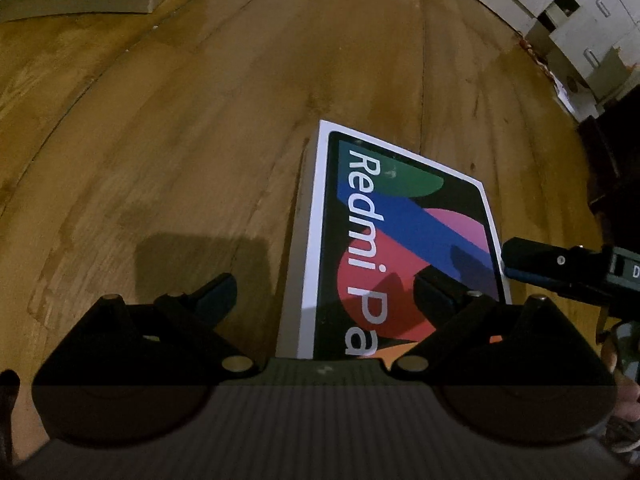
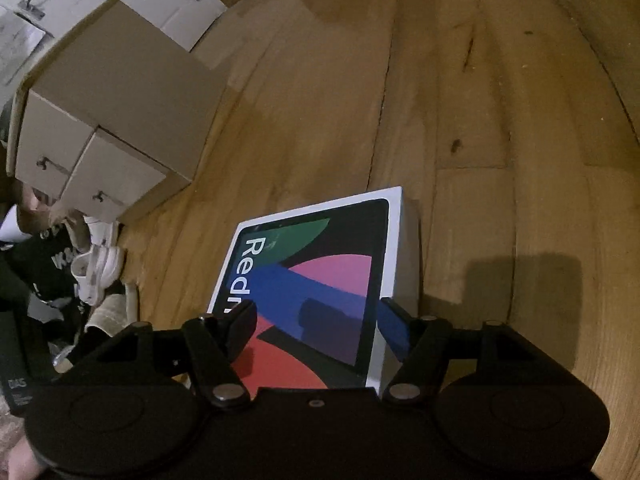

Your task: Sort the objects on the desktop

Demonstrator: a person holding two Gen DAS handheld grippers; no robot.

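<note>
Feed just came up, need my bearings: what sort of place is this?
Probably a lived-in room at home, working on the wooden floor. A cardboard drawer box, white shoes and a Redmi Pad box lie on it.

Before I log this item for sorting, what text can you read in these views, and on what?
"Redmi Pa": on the tablet box lid, left wrist view; the rest is hidden by the hand-held gripper.
"Redr": same box lid, right wrist view, cut off.
"DAS": on a dark object at the left edge, right wrist view.
White letters on dark clothing: too blurred to read.
</note>
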